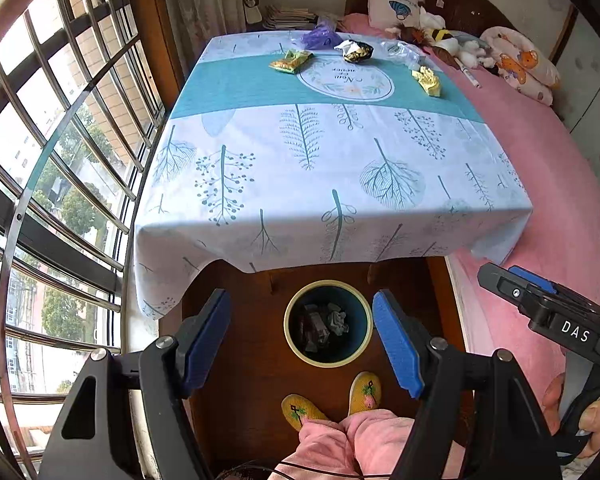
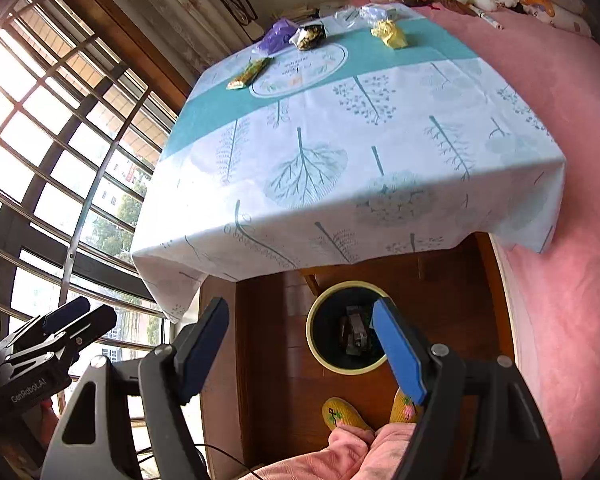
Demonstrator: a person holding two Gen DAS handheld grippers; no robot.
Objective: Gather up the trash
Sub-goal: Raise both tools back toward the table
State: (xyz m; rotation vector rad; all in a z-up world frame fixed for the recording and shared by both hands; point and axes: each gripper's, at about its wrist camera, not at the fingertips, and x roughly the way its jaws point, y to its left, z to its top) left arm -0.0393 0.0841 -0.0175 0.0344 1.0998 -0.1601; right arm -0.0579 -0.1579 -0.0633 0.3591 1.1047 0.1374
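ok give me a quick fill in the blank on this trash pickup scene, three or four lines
1. The bin stands on the wooden floor, partly under the near edge of the ____.
2. Both the left tool and the right tool are ____ and hold nothing.
3. The crumpled yellow wrapper lies on the table's ____ band.
4. Inside the bin there is already some ____.

Missing words: table; open; teal; trash

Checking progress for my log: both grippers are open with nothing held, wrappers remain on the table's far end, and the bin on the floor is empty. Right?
Not quite. The bin already holds crumpled trash, seen in the left wrist view. The rest stands: left gripper and right gripper open, nothing held, wrappers on the table's far end.
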